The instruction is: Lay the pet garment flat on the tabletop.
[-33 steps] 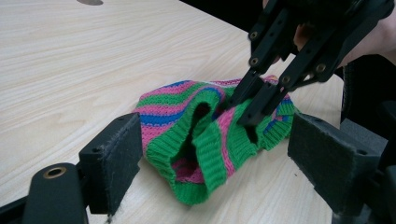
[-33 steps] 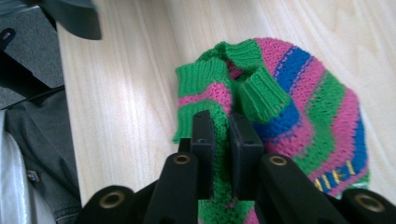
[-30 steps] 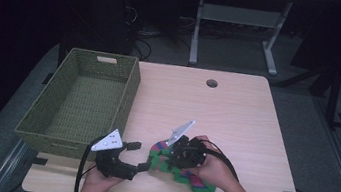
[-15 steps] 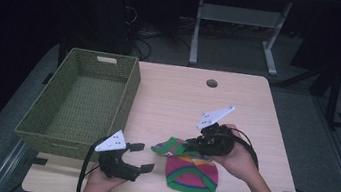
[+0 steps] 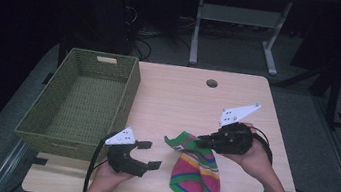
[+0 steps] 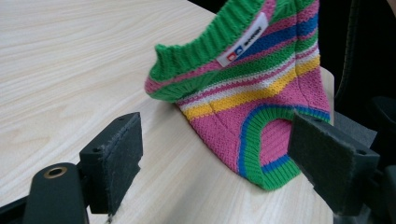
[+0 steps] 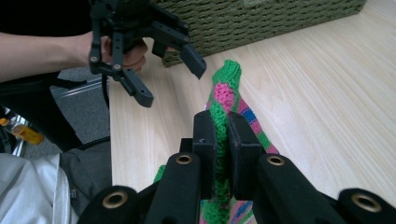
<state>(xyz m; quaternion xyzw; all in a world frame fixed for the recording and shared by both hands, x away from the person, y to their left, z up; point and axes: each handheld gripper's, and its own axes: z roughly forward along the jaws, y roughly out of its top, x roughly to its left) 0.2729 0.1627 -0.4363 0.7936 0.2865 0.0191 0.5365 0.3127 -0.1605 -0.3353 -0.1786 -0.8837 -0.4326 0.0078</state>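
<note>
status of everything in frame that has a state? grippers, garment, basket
Left gripper: open, jaws apart, holding nothing, beside the garment.
Right gripper: shut on the garment's green ribbed edge.
Striped knitted garment, pink, green, yellow and blue: one end lifted off the light wooden table, the rest lying flat.
Green woven rectangular basket: upright, empty.

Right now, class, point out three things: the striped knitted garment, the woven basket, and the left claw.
striped knitted garment (image 5: 196,171): high view, striped body on the table.
woven basket (image 5: 130,93): high view, right wall.
left claw (image 5: 146,154): high view, midway between its open tips.
</note>
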